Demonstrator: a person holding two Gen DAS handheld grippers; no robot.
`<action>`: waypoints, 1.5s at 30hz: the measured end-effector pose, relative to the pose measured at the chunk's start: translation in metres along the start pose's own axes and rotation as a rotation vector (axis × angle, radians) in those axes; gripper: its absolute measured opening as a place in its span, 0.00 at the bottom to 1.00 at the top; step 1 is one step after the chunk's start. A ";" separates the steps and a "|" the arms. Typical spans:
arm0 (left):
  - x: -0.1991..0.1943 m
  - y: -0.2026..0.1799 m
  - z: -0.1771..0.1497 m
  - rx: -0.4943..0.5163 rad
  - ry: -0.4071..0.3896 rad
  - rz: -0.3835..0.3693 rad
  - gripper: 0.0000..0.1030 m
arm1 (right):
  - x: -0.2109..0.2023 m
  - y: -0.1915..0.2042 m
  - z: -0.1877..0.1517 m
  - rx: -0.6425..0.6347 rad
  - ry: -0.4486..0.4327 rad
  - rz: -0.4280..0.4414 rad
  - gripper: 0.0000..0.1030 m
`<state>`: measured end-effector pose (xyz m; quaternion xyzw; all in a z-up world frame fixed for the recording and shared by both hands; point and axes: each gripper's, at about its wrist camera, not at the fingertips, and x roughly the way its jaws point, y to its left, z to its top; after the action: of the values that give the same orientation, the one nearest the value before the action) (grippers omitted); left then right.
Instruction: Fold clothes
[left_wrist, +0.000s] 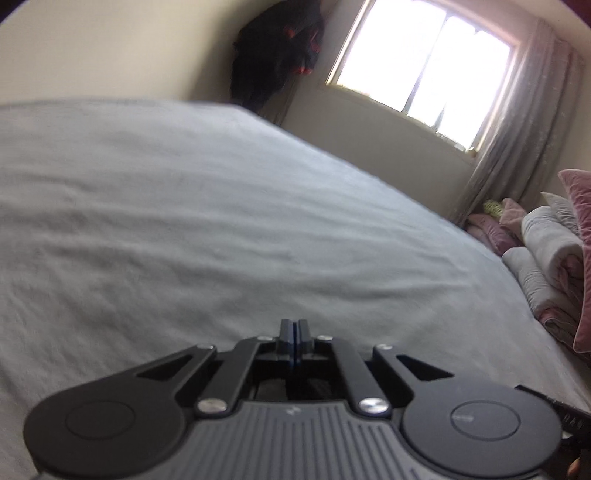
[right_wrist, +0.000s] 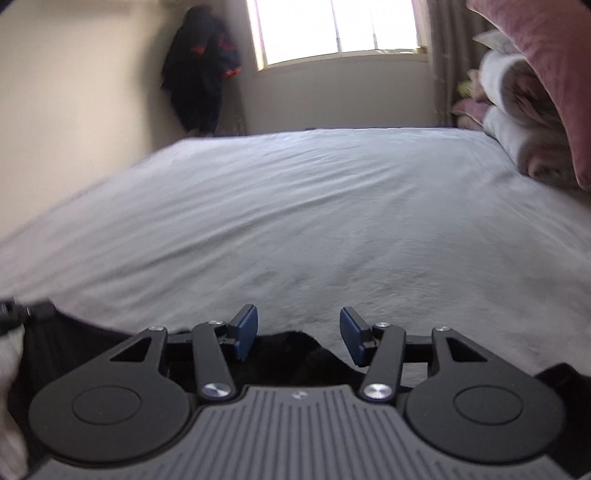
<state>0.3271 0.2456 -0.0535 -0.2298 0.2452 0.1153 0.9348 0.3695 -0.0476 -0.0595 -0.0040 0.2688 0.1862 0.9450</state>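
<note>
Left tool (left_wrist: 294, 325) hovers over the bed (left_wrist: 184, 221), fingers pressed together with nothing between them. Right tool (right_wrist: 298, 332) has its blue pads (right_wrist: 245, 328) spread wide apart, and a black garment (right_wrist: 291, 354) lies on the bed's near edge, just below them. Folded blankets (right_wrist: 517, 110) are stacked at the bed's far right end.

One bed (right_wrist: 314, 206), grey sheet. One window (right_wrist: 336, 26). One curtain (left_wrist: 517, 129) beside window. One dark coat (right_wrist: 201, 74) hanging in corner. One black garment (right_wrist: 291, 354) at near bed edge. Two tongs: left tongs (left_wrist: 294, 328), right tongs (right_wrist: 298, 332). At least two pink pillows (right_wrist: 546, 66); folded bedding stack (left_wrist: 546, 258) too jumbled for count.
</note>
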 end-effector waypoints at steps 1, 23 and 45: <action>0.004 0.001 -0.001 -0.005 0.017 0.002 0.01 | 0.003 0.004 -0.002 -0.027 0.015 -0.009 0.52; -0.014 0.001 -0.002 -0.031 0.070 -0.005 0.11 | 0.005 0.033 -0.003 -0.213 0.018 -0.092 0.40; -0.085 0.015 -0.042 -0.399 0.257 -0.033 0.18 | -0.026 0.057 0.001 -0.271 0.139 0.496 0.42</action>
<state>0.2324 0.2288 -0.0483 -0.4269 0.3306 0.1160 0.8337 0.3290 -0.0031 -0.0405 -0.0771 0.2982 0.4450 0.8409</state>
